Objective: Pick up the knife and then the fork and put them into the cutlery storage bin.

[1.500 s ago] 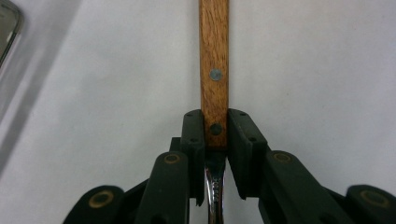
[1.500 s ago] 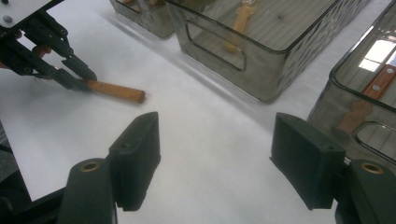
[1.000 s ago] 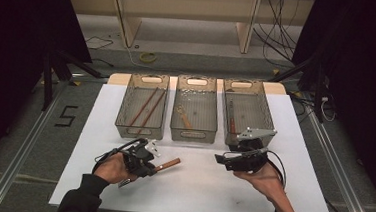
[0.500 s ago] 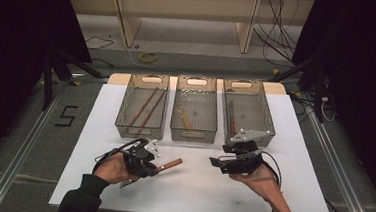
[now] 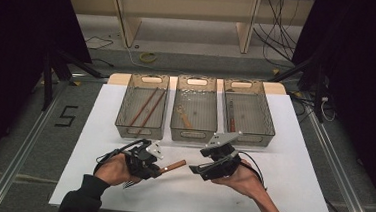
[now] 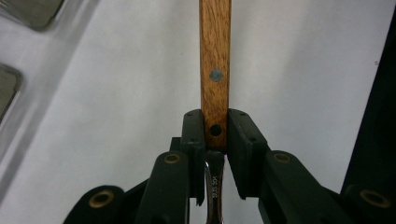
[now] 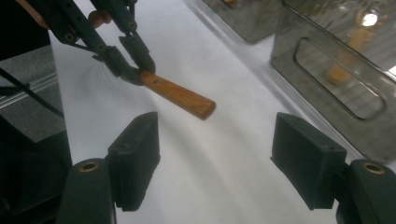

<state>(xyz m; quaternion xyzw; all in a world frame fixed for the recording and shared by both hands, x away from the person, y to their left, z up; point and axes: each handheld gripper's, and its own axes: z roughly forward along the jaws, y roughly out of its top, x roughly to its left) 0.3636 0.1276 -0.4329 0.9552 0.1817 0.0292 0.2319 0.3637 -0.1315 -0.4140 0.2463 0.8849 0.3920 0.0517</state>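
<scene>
Wooden-handled utensil [image 6: 215, 70]: clamped at handle base in left gripper [image 5: 157, 170], raised over white table [image 5: 295, 193]. Right gripper [image 5: 195, 169]: jaws wide, empty, now nearer handle's free end than a second ago. Handover likely pending.

Three bins [image 5: 142, 114], two tongs [image 5: 157, 170], one wooden-handled utensil [image 5: 174, 166], two chopsticks [image 5: 143, 107].
</scene>
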